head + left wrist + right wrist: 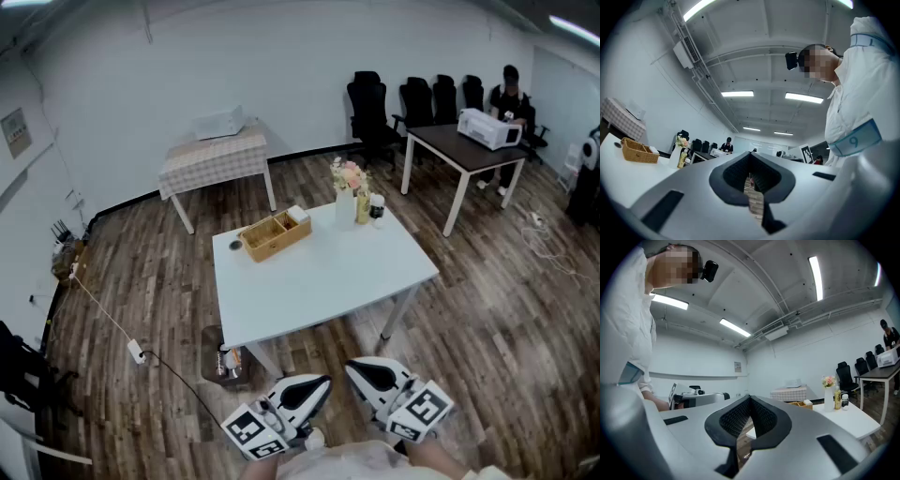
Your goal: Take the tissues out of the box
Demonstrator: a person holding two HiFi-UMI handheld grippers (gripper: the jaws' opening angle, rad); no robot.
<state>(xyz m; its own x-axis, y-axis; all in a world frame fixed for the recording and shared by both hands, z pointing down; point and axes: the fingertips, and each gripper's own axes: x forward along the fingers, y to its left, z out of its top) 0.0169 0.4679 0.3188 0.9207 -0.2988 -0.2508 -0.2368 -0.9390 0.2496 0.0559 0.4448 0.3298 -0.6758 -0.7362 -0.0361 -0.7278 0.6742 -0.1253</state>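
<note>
My left claw [322, 382] and right claw [356, 369] closed, empty; tissues [298, 215] in basket [267, 242] lie far, slightly left; left claw nearer

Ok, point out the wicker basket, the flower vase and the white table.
wicker basket [273, 247], head view, front wall.
flower vase [346, 208], head view, white body.
white table [319, 281], head view, bare top.

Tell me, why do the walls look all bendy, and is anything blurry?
Head view: the wide lens curves the walls and floor; the white table looks sharp and evenly lit. Left gripper view: dark rounded corners, glare from the ceiling lights, the close left gripper soft. Right gripper view: same dark corners, the right gripper blurry up close.
</note>
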